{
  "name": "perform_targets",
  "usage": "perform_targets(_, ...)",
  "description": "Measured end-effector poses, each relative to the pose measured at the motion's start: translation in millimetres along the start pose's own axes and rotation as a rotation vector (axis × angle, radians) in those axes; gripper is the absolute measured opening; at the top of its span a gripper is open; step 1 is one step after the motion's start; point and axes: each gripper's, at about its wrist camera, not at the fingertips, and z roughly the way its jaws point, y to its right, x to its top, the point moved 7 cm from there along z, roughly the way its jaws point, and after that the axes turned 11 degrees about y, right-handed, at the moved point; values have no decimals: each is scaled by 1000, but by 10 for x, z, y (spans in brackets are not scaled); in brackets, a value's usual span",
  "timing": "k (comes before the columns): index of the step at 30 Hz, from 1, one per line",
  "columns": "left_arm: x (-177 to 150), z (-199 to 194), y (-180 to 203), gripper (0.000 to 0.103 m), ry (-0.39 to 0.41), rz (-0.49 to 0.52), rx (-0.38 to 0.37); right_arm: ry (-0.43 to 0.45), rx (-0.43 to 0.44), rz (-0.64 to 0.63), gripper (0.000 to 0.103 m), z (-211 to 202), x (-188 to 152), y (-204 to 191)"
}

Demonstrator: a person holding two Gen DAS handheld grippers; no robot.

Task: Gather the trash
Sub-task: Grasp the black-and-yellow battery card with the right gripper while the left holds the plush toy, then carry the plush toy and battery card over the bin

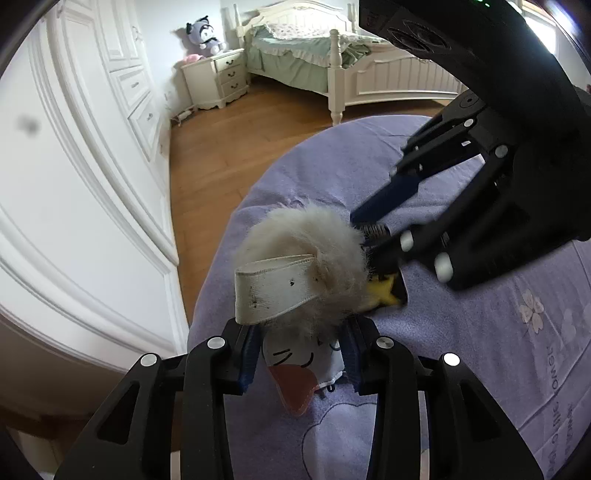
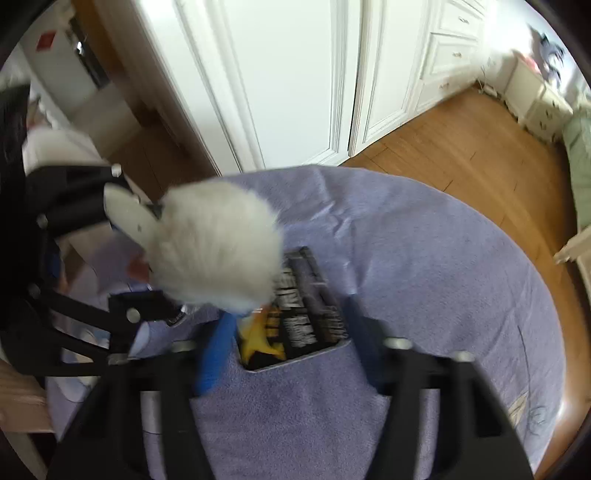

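Observation:
A fluffy white slipper (image 1: 306, 243) with a white strap is held just above a round surface under a purple cloth (image 1: 443, 332). My left gripper (image 1: 301, 354) is shut on its near end. Under the fluff lies a flat black wrapper (image 1: 386, 295) with a yellow star. My right gripper (image 1: 364, 240) comes in from the right, its tips at the fluff's edge. In the blurred right wrist view the right gripper (image 2: 288, 332) stands open, its blue fingers on either side of the wrapper (image 2: 310, 302). The slipper (image 2: 218, 247) covers the wrapper's far end, and the left gripper (image 2: 129, 258) holds it from the left.
White wardrobe doors (image 1: 74, 166) stand close on the left, with wooden floor (image 1: 229, 140) around the purple cloth (image 2: 424, 258). Farther back are a bed (image 1: 314, 48), a nightstand (image 1: 218, 77) and a plush toy (image 1: 205, 35). A person's white sleeve (image 2: 55, 147) shows at the left.

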Motion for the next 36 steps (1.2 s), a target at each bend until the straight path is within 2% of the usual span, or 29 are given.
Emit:
perform_targets(5, -3, 2, -13, 38, 4, -3, 1, -32, 43, 6, 2, -34, -107, -42)
perform_targets(11, -45, -32, 6, 38, 7, -2, 16, -19, 66, 55, 0, -259, -320, -247)
perform_targets(17, -92, -130, 73, 37, 0, -20, -10, 16, 23, 104, 0, -544, -555, -295)
perform_targets(22, -49, -212, 255, 33, 16, -12, -38, 39, -97, 114, 0, -833, -643, -275)
perform_targets(29, 77, -358, 660, 32, 58, 20, -80, 95, -386, 123, 0, -1376, -917, -194)
perform_targets(34, 190, -502, 974, 33, 90, 44, -98, 117, -510, 173, 0, -1585, -1127, -119)
perform_targets(36, 239, -557, 1097, 32, 103, 61, -92, 120, -548, 183, 0, -1601, -1112, -106)
